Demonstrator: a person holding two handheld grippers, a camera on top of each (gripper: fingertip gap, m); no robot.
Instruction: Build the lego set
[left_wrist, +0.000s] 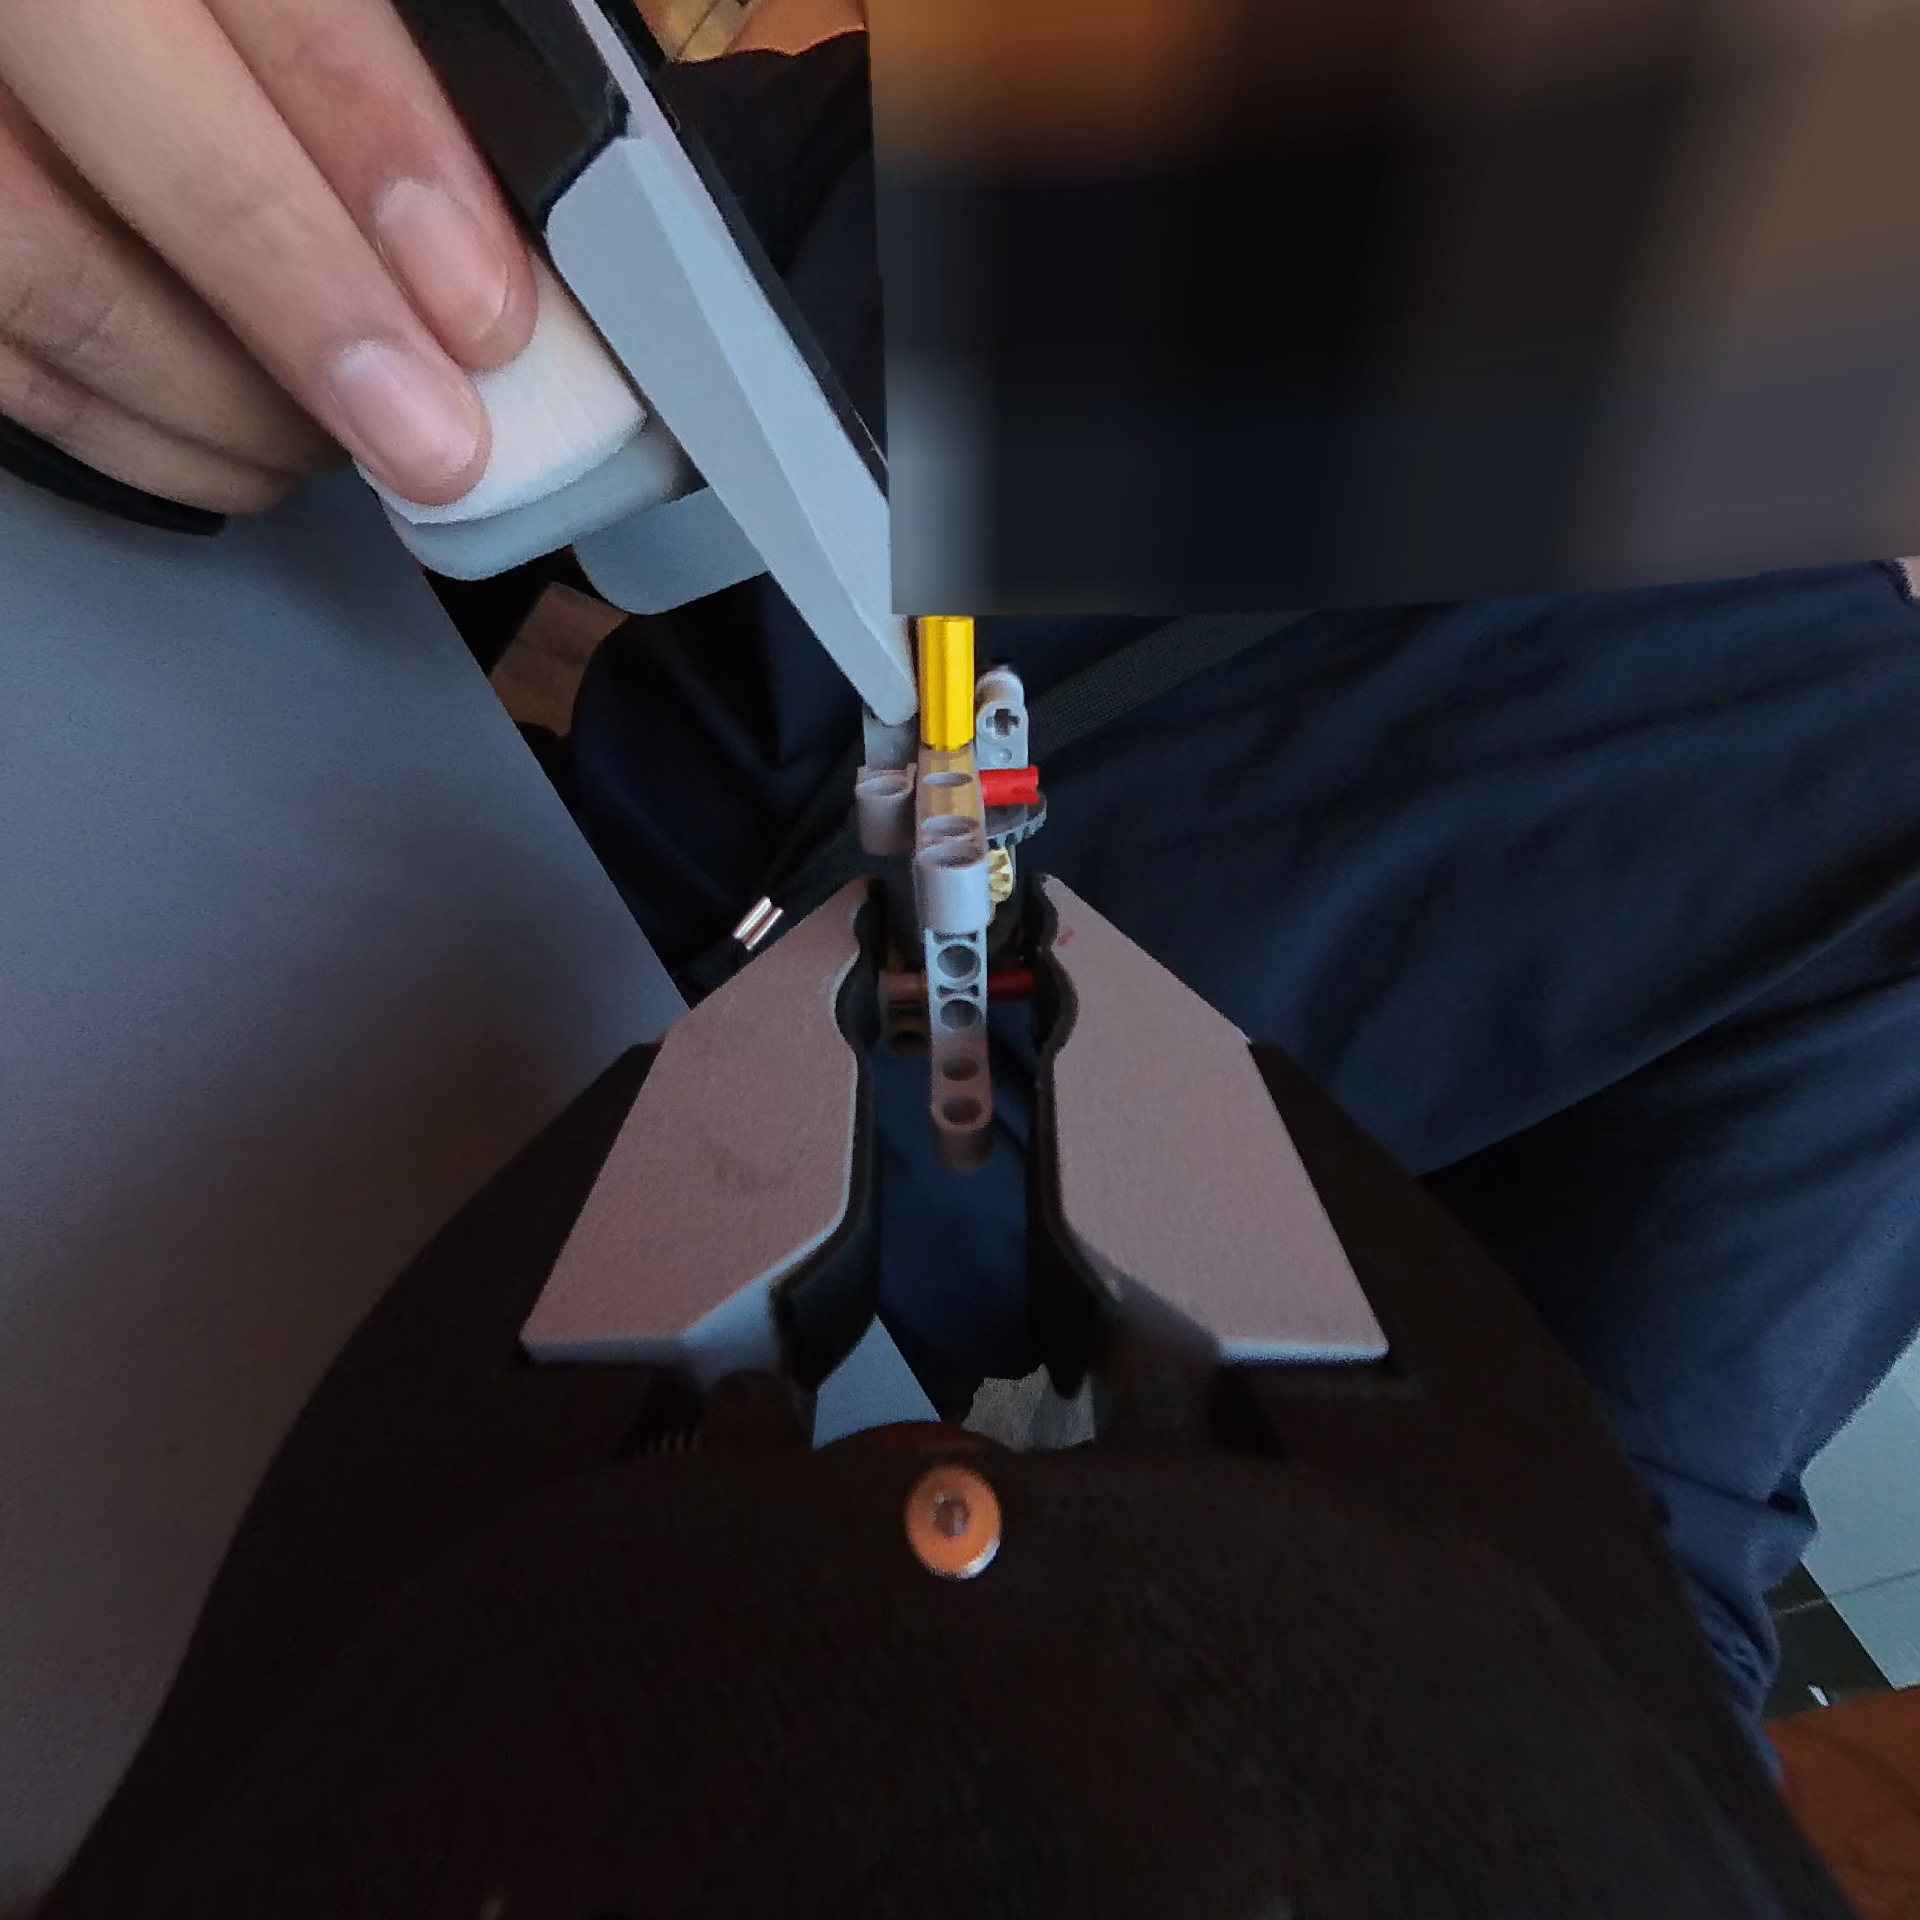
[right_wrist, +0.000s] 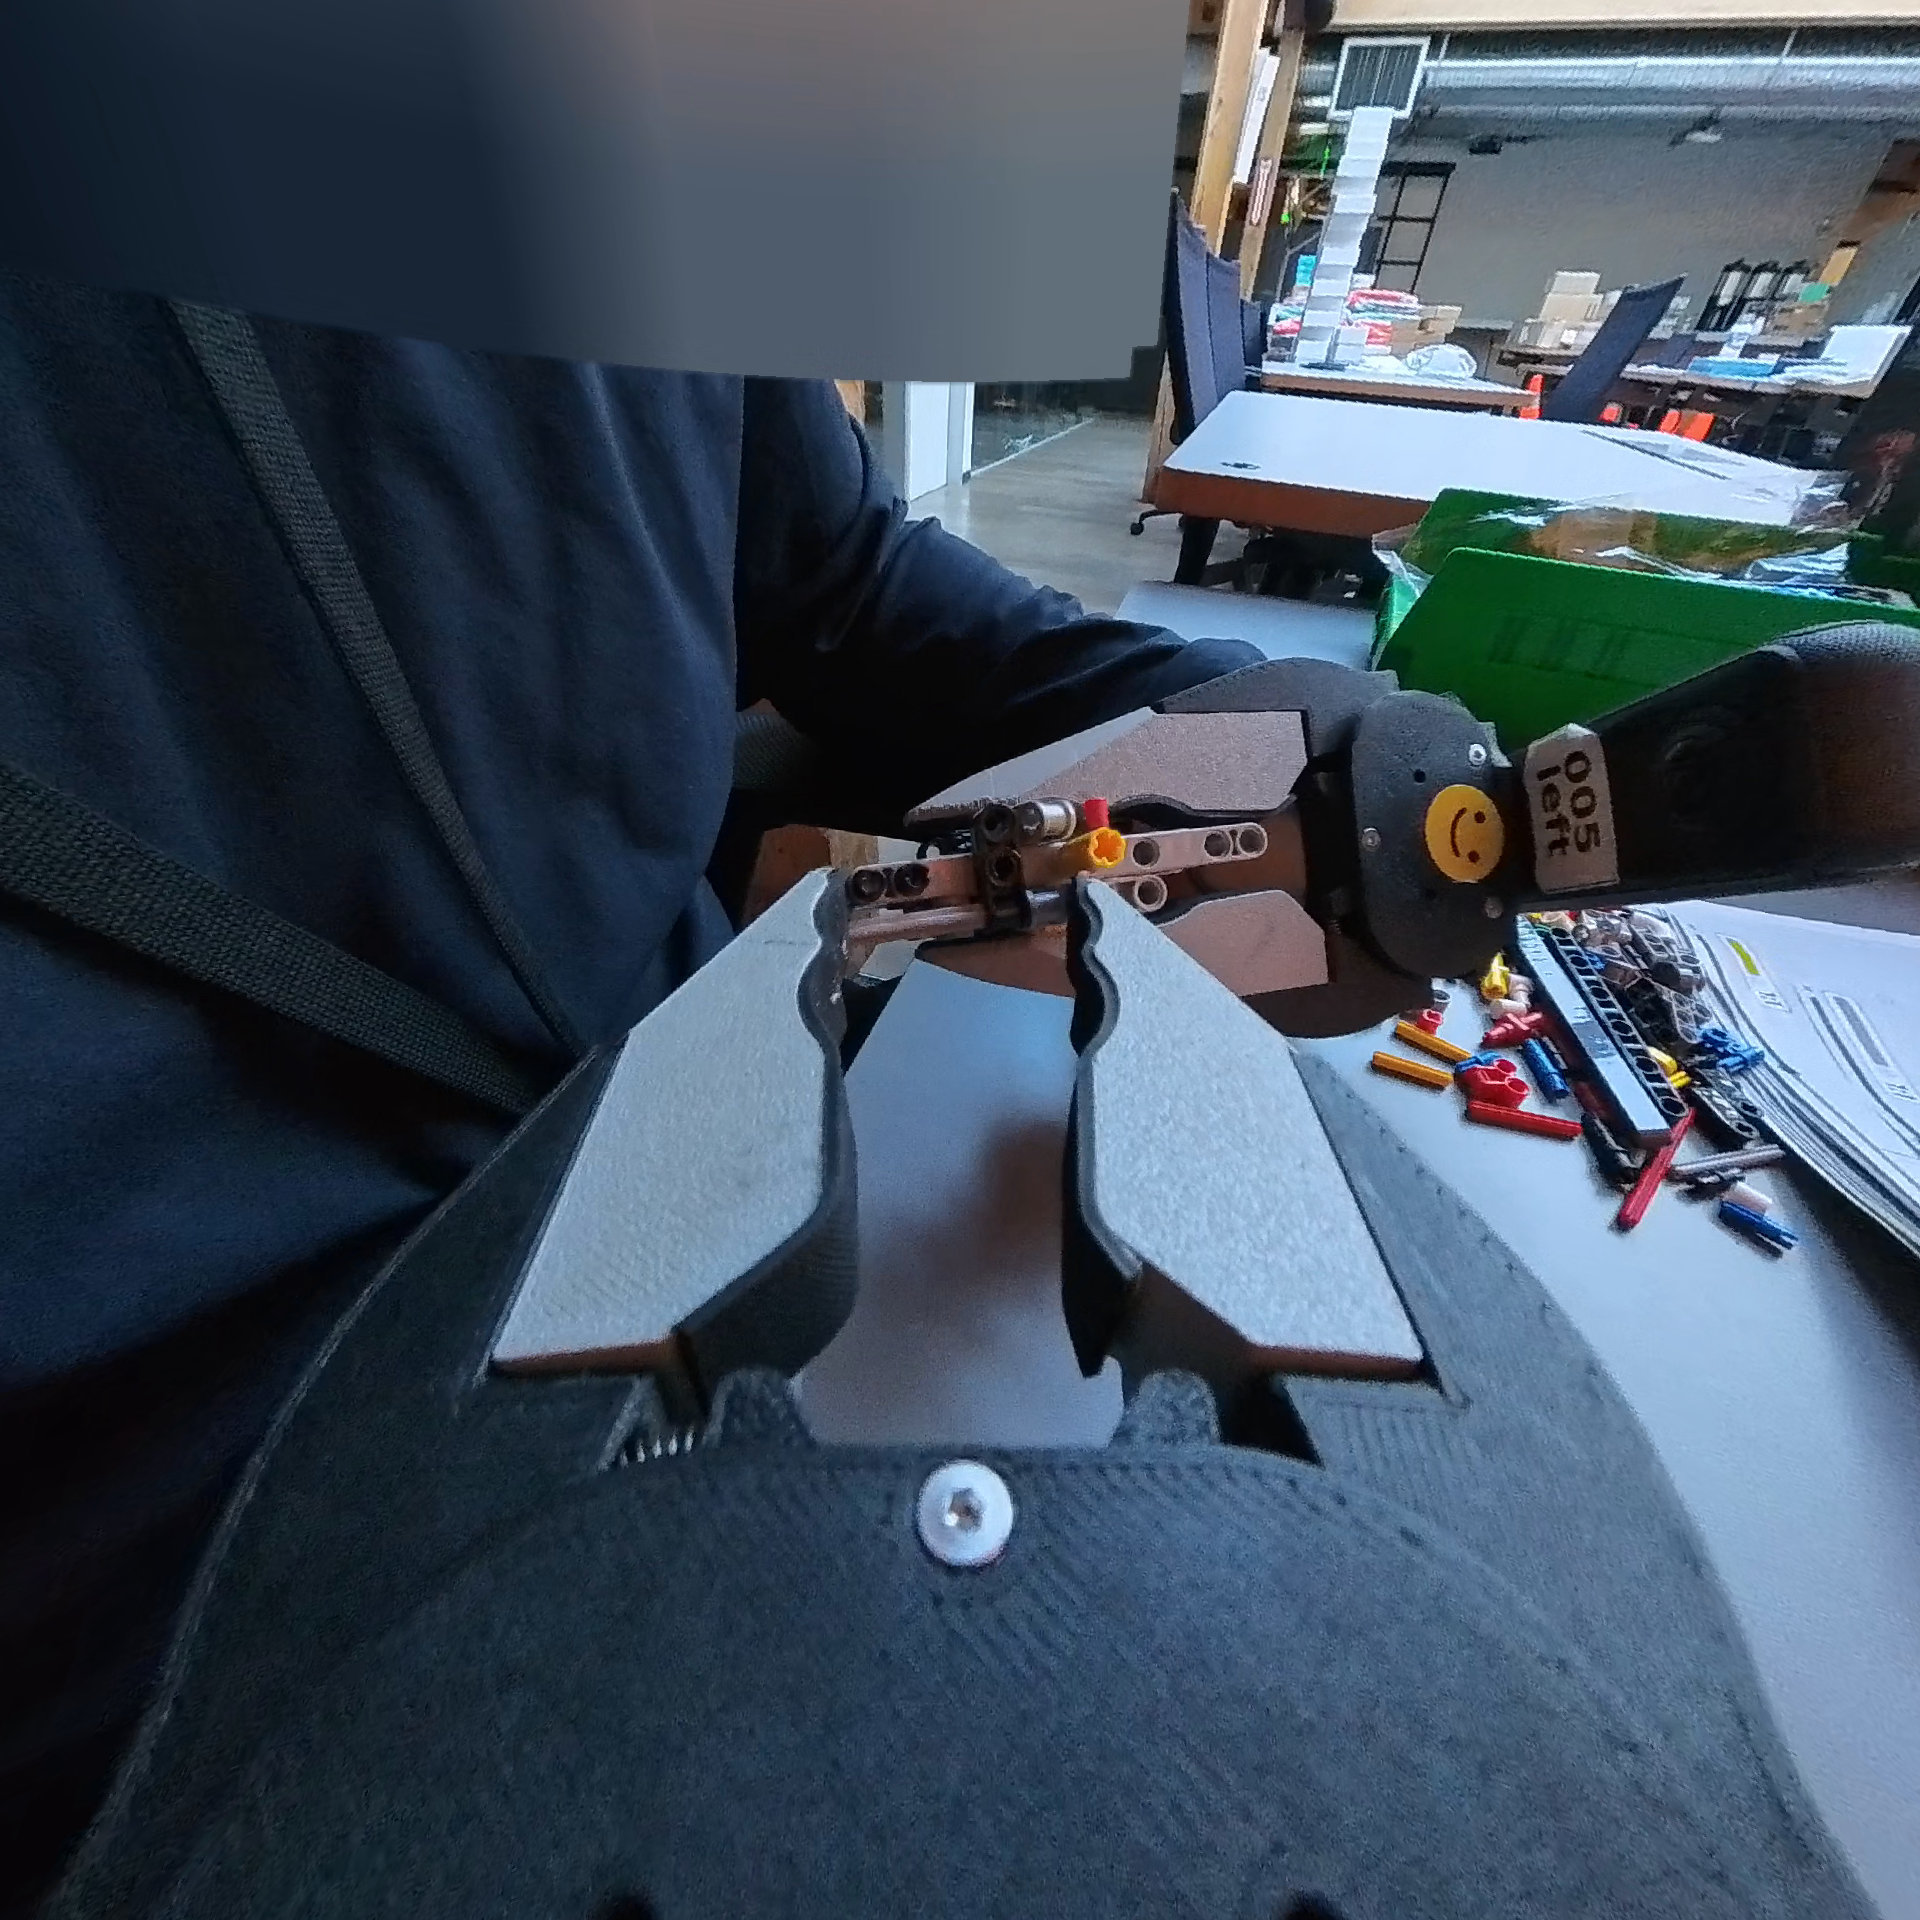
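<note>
Grey table: two tongs, one toy-beam assembly, scattered pieces.

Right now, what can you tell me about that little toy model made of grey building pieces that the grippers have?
The toy model is a small bundle of plastic building pieces: grey beams with round holes, black connectors, red pins, a dark gear and a yellow tube sticking out. It is held up in the air in front of a person in a dark blue top. The left gripper is closed on one end. The right gripper reaches the other end, fingers set on either side of it.
</note>
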